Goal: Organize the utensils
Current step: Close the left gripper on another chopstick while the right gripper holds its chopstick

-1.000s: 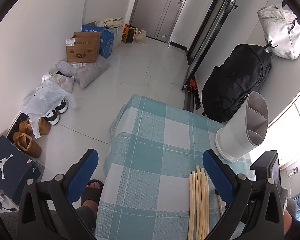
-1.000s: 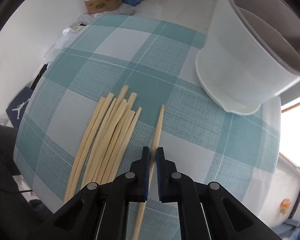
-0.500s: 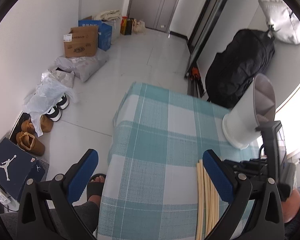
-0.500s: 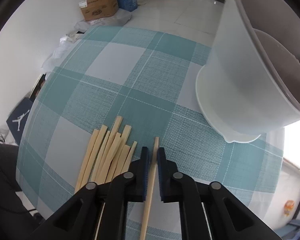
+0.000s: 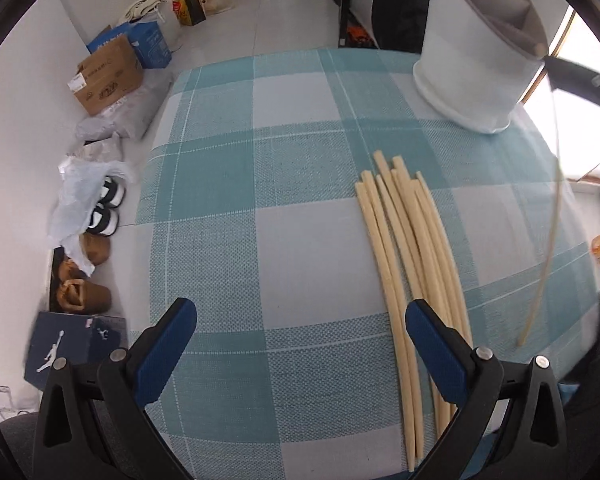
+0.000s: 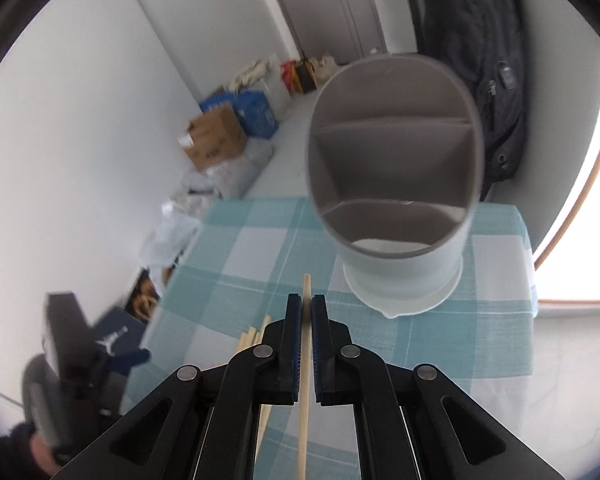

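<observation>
Several pale wooden chopsticks (image 5: 412, 248) lie in a bundle on the teal checked tablecloth (image 5: 260, 160). My left gripper (image 5: 300, 344) hangs open above the cloth, its right finger over the near end of the bundle, with nothing between its jaws. My right gripper (image 6: 306, 308) is shut on a single chopstick (image 6: 307, 286), held in the air and pointing at the white divided utensil holder (image 6: 396, 184). That chopstick (image 5: 548, 240) appears blurred at the right of the left wrist view, in front of the holder (image 5: 476, 52). The bundle (image 6: 252, 336) peeks out beside my right fingers.
The cloth's left edge (image 5: 152, 184) drops to a floor with a cardboard box (image 5: 108, 76), shoes (image 5: 104, 216) and a dark shoebox (image 5: 72, 344). A black backpack (image 6: 488, 80) stands behind the holder. A bright window lies to the right.
My right gripper has lifted the single chopstick off the cloth and swung up to face the holder's mouth. My left gripper has sunk and tipped down over the bundle.
</observation>
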The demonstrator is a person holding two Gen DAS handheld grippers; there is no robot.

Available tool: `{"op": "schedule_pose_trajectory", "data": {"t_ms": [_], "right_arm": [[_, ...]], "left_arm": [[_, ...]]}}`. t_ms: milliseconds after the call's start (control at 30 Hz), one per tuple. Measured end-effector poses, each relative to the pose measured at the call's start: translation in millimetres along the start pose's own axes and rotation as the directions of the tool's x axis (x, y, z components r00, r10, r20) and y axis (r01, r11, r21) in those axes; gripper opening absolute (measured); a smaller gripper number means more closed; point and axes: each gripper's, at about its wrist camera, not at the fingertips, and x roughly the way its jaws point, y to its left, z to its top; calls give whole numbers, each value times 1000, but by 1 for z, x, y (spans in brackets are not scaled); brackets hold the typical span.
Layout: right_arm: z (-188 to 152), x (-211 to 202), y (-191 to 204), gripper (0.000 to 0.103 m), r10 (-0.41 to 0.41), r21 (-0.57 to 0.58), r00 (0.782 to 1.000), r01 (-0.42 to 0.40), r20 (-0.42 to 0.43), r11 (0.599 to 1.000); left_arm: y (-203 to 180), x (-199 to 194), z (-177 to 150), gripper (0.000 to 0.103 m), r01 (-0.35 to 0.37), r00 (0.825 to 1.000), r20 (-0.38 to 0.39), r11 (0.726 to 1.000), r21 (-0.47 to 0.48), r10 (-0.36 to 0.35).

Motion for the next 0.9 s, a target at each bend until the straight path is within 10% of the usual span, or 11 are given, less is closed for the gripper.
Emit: {"op": "schedule_pose_trajectory", "data": {"t_ms": [900], "right_arm": [[-8, -18, -5, 4, 68, 62, 987, -78, 146, 995]], "left_arm": [[-8, 26, 24, 100, -136, 989, -44, 990, 49, 138]]}}
